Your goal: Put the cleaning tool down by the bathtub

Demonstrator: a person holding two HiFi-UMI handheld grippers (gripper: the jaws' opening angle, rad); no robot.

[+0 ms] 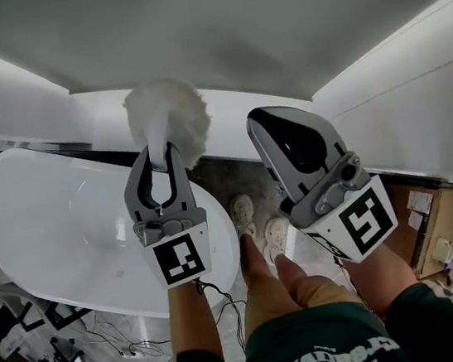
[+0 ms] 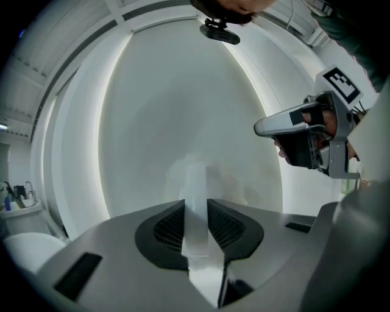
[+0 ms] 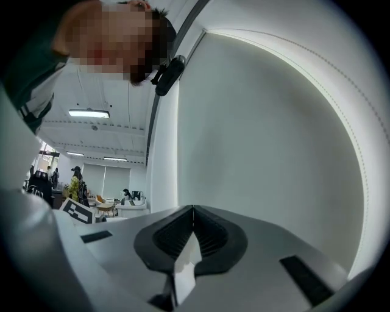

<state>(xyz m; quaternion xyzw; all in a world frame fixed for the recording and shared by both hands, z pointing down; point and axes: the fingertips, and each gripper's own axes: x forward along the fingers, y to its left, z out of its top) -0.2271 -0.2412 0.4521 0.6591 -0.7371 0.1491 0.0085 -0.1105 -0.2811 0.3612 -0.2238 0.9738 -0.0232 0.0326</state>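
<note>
The cleaning tool is a fluffy white duster (image 1: 170, 121) on a flat white handle (image 2: 195, 207). My left gripper (image 1: 160, 156) is shut on that handle and holds the duster head upward, above the far rim of the white bathtub (image 1: 58, 233). In the left gripper view the handle stands upright between the ribbed pads and the fluffy head is a pale blur against the wall. My right gripper (image 1: 273, 127) is raised beside it, to the right, shut with nothing between its jaws (image 3: 192, 210).
The oval tub stands on the floor at left. Black stands and cables (image 1: 59, 358) lie near its front. A cardboard box (image 1: 438, 230) sits at the right. White walls rise close ahead. My legs and shoes (image 1: 253, 222) stand between tub and box.
</note>
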